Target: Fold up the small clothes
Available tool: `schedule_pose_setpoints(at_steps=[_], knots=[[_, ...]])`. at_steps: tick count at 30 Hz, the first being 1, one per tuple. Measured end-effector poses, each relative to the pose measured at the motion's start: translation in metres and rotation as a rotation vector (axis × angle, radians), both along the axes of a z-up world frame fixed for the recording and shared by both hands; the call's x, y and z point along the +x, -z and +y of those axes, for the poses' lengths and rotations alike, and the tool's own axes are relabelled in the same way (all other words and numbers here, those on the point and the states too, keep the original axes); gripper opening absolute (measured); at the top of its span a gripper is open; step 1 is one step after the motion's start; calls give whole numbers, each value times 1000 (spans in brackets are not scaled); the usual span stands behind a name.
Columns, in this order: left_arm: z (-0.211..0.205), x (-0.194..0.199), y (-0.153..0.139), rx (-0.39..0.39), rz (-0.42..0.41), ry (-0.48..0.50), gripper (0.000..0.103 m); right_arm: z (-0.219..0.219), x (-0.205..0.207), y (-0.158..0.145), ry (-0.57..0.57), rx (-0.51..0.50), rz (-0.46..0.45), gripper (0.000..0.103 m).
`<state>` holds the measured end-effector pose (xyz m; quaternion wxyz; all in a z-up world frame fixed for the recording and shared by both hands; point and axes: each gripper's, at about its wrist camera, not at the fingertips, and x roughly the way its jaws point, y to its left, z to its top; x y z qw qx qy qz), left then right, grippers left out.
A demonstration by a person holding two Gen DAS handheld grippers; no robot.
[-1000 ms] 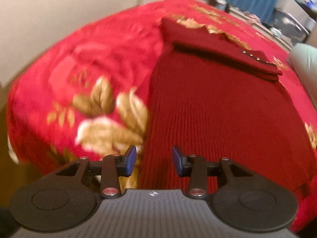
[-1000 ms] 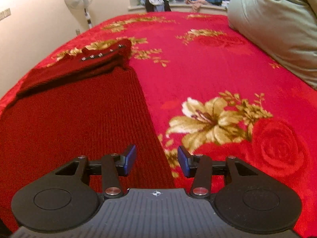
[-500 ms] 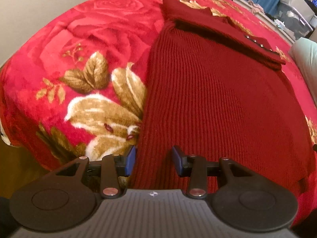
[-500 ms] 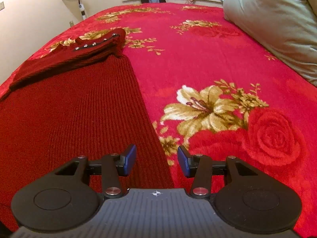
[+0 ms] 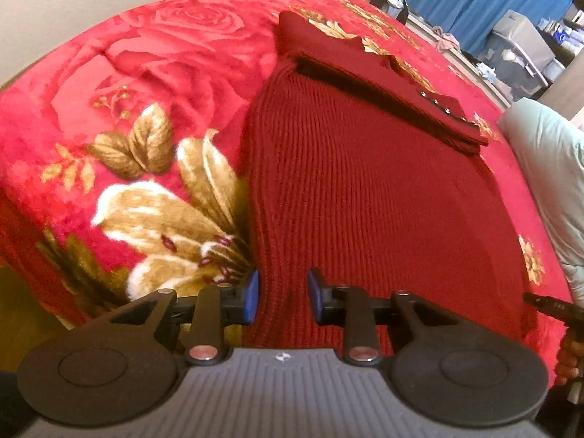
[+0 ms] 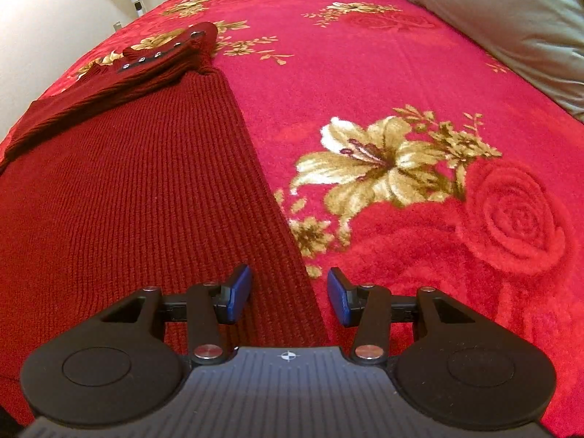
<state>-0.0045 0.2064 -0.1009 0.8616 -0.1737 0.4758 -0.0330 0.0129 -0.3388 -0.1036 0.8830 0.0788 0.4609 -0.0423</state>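
A dark red knit sweater (image 5: 365,189) is lying flat on a bed under a red floral blanket (image 6: 383,84), its long axis running away from both cameras, ribs lined up the same way. Its far end is lying folded back across the body as a band, with a row of small studs (image 6: 157,54) showing on it. The near hem is sitting under both tongs. The left tongs (image 5: 283,297) are straddling the sweater's left edge at the near corner; the jaws are closing, the knit is bunching between the blue pads (image 5: 252,295), and the pads are not visibly pressing it. The right tongs (image 6: 288,295) are standing released, moderately wide, with the sweater's right edge running between the pads and nothing gripped. In the left view the right tongs and the fingers (image 5: 567,359) holding them are showing at the picture's right rim. A pale green pillow (image 6: 503,11) is lying well to the right of the sweater.
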Motion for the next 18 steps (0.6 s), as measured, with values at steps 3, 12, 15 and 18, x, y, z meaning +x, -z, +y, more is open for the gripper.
schedule_pose_setpoints(at_steps=[3, 12, 15, 18], knots=[[-7, 4, 9, 35, 63, 31, 32, 1, 0, 0, -8, 8, 1, 49], [-13, 6, 16, 76, 90, 40, 35, 1, -1, 0, -27, 31, 8, 49], [-11, 2, 5, 11, 19, 57, 35, 2, -2, -3, -65, 79, -4, 50], [-10, 2, 2, -33, -1, 52, 35, 2, -2, -6, -71, 94, -11, 50]])
